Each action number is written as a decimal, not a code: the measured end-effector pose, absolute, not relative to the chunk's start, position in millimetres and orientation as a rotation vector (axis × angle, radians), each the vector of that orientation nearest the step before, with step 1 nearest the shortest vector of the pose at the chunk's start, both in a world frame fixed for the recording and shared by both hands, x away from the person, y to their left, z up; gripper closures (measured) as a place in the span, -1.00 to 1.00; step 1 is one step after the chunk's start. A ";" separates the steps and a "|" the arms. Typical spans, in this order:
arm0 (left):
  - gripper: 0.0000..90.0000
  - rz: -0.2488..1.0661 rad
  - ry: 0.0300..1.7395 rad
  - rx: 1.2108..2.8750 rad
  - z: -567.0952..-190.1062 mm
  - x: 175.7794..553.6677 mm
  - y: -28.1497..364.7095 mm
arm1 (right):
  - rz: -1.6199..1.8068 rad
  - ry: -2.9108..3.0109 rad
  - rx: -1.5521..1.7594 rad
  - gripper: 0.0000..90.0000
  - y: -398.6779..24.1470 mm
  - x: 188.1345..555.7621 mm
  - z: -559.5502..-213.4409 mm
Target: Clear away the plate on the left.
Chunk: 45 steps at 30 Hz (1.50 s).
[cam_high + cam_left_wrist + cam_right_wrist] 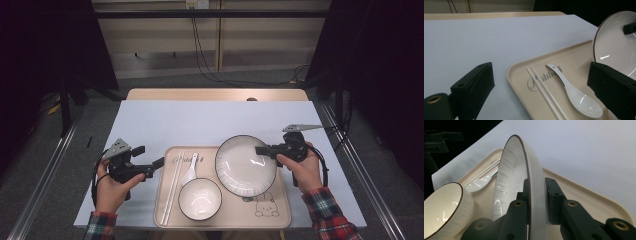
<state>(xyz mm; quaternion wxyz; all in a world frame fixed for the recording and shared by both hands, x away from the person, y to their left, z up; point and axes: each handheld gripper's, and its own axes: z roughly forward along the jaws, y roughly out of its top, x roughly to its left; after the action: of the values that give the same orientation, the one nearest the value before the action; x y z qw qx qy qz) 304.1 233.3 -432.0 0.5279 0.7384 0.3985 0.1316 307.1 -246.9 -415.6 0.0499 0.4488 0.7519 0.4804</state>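
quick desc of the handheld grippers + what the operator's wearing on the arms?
Both are black two-jaw units. The left gripper and right gripper each carry a grey three-cornered plate on top and trail a black cable. The jaws are blocky and matte black, with brass-coloured screw inserts visible in the gripper views. The person's sleeves are red-and-green plaid with buttoned-looking cuffs at both wrists.

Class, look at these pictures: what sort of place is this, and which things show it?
Probably a recording lab: a covered table between dark curtains, cables on the floor, hand-held grippers over a tray of tableware.
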 end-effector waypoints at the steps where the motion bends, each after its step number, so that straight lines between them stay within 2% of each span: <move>1: -0.84 0.314 0.952 1.765 -432.0 304.1 233.3 | 1.470 2.288 1.366 0.79 -246.5 307.2 -416.0; 45: -0.84 0.299 0.949 1.780 -435.7 304.5 230.4 | 1.335 2.255 1.380 0.87 -248.2 313.7 -433.0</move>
<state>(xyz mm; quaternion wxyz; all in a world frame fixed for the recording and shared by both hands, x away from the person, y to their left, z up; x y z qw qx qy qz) 304.5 230.4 -435.7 0.5238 0.7435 0.3966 0.1248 313.7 -248.2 -433.0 0.0901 0.4640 0.7583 0.4489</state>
